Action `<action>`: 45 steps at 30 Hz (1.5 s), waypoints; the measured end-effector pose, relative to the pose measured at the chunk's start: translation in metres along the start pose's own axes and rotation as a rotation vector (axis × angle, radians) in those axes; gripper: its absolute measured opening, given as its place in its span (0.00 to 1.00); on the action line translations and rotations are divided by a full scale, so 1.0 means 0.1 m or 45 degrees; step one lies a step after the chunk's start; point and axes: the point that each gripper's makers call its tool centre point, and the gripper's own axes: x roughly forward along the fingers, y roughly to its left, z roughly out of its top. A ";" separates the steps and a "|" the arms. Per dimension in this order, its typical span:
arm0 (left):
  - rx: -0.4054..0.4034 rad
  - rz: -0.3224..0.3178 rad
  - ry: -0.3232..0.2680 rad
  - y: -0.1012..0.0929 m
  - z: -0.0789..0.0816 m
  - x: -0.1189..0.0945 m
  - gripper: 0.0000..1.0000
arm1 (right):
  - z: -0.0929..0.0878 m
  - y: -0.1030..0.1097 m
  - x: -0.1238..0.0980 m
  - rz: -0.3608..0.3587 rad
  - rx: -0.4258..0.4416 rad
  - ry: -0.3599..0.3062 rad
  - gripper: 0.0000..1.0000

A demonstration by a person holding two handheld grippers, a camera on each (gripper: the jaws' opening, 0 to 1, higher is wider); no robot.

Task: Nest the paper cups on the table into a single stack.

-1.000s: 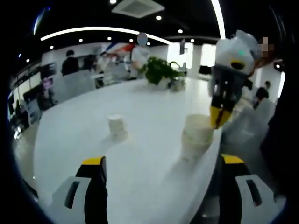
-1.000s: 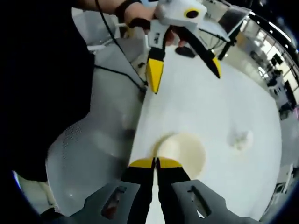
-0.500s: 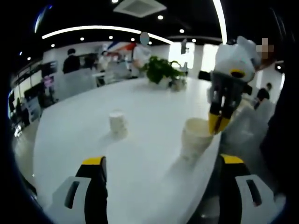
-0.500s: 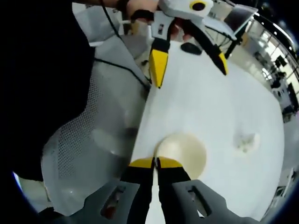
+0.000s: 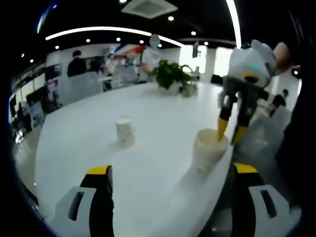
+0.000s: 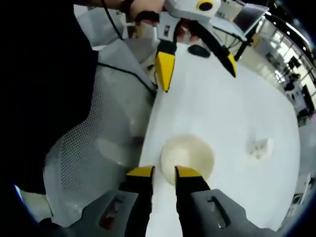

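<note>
Figure: cup nesting at the near edge of the table [image 5: 163,113]. The stack of paper cups [image 5: 209,150] stands upright close to that edge; your right gripper [image 5: 229,132] hangs just above its rim with the jaws slightly parted, one tip over the mouth and one outside the wall — nothing is held. A lone paper cup [image 5: 125,131] sits well apart, further in on the table, mouth down as far as can be told. Your left gripper [image 6: 195,66] hovers wide open over the table, empty. Seen from the right gripper view, the stack [image 6: 187,155] shows its open mouth between the yellow tips. Expect thin, light, easily crushed paper — pinch the lone cup's wall gently, since a hard squeeze would likely dent it and a light one could let it slip
</note>
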 end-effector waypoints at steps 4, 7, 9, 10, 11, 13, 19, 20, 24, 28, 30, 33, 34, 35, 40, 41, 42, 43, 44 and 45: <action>0.009 -0.004 0.006 -0.01 0.00 0.01 0.98 | -0.01 0.00 -0.03 -0.005 0.025 -0.013 0.21; 0.007 -0.006 0.003 -0.01 0.02 0.01 0.98 | 0.01 0.00 -0.06 -0.016 0.048 -0.048 0.22; 0.009 -0.007 0.003 0.00 0.02 0.01 0.98 | 0.04 0.00 -0.10 -0.028 0.074 -0.087 0.23; 0.007 -0.007 0.004 0.00 0.02 0.01 0.98 | 0.06 0.00 -0.13 -0.036 0.093 -0.117 0.23; 0.006 -0.007 0.005 0.00 0.02 0.01 0.98 | 0.07 -0.01 -0.15 -0.044 0.107 -0.134 0.23; 0.009 -0.008 0.005 0.01 0.02 0.01 0.98 | 0.11 -0.03 -0.20 -0.059 0.149 -0.196 0.24; 0.014 -0.014 0.006 0.02 0.04 0.02 0.98 | 0.18 -0.19 -0.38 -0.146 0.302 -0.364 0.30; 0.012 -0.014 0.004 0.02 0.04 0.03 0.98 | 0.20 -0.21 -0.41 -0.157 0.323 -0.395 0.31; 0.014 -0.015 0.005 0.01 0.05 0.03 0.98 | 0.25 -0.33 -0.56 -0.231 0.398 -0.528 0.34; 0.014 -0.016 0.011 0.00 0.05 0.03 0.98 | 0.24 -0.48 -0.71 -0.323 0.494 -0.650 0.40; 0.012 -0.016 0.009 0.00 0.06 0.03 0.98 | 0.22 -0.55 -0.77 -0.368 0.540 -0.693 0.44; 0.011 -0.013 0.011 0.00 0.06 0.02 0.98 | 0.16 -0.66 -0.83 -0.432 0.617 -0.730 0.51; 0.008 -0.011 0.009 0.00 0.06 0.02 0.98 | 0.14 -0.69 -0.85 -0.449 0.648 -0.750 0.54; 0.007 -0.011 0.008 0.00 0.06 0.02 0.98 | 0.10 -0.74 -0.86 -0.470 0.697 -0.765 0.58; 0.004 -0.012 0.013 -0.01 0.05 0.01 0.98 | -0.08 -0.88 -0.87 -0.533 0.819 -0.802 0.66; 0.005 -0.013 0.015 -0.01 0.04 0.01 0.98 | -0.12 -0.92 -0.87 -0.539 0.852 -0.813 0.67; 0.004 -0.014 0.015 -0.01 0.04 0.01 0.98 | -0.16 -0.94 -0.86 -0.546 0.874 -0.812 0.69; 0.002 -0.015 0.014 -0.01 0.04 0.01 0.98 | -0.20 -0.96 -0.85 -0.557 0.890 -0.803 0.71; 0.002 -0.013 0.014 -0.01 0.04 0.01 0.98 | -0.25 -1.00 -0.85 -0.573 0.902 -0.802 0.73; 0.001 -0.012 0.015 -0.01 0.04 0.01 0.98 | -0.30 -1.03 -0.84 -0.584 0.923 -0.803 0.75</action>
